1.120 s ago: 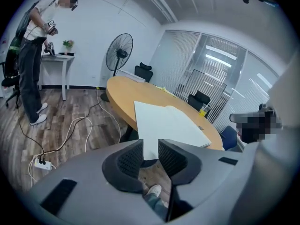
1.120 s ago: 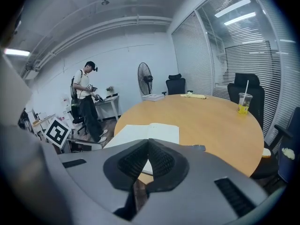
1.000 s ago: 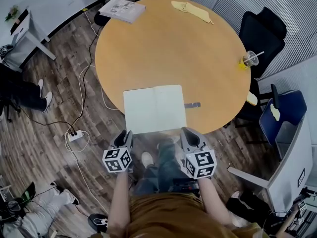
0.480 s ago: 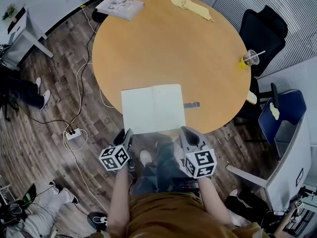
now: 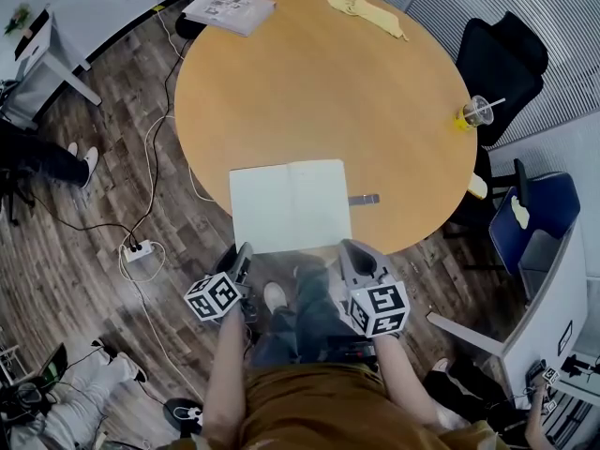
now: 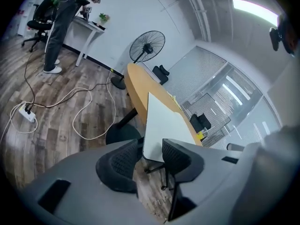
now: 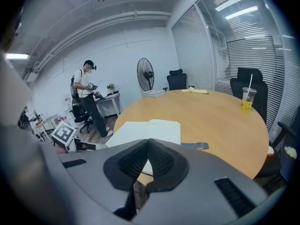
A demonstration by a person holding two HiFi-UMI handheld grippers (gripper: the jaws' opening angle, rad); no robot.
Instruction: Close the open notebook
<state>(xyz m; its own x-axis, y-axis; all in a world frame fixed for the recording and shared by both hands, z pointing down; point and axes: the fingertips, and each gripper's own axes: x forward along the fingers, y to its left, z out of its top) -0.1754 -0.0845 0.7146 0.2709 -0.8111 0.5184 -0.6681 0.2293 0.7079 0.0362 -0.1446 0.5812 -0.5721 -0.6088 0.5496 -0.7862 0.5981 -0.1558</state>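
Note:
An open notebook [image 5: 291, 204] with blank white pages lies flat at the near rim of the round wooden table [image 5: 319, 92]; its near left corner juts past the rim. My left gripper [image 5: 241, 255] hovers just below that corner. Its jaws have just been opening and stand open; in the left gripper view the notebook [image 6: 164, 123] shows in the gap of the gripper [image 6: 150, 150], and the pads do not press on it. My right gripper [image 5: 352, 251] is near the notebook's near right corner. In the right gripper view this gripper [image 7: 148, 149] is shut on nothing, in front of the notebook [image 7: 152, 129].
A small grey object [image 5: 364, 199] lies right of the notebook. Farther off on the table are a stack of papers [image 5: 230, 9], a yellow cloth [image 5: 366, 12] and a cup with a yellow drink [image 5: 473, 112]. Chairs [image 5: 497, 59] stand at the right. Cables and a power strip [image 5: 141, 249] lie on the floor.
My left gripper has rolled about its own axis, its marker cube turning, and its jaws have spread wider. The right gripper and the notebook have stayed where they were.

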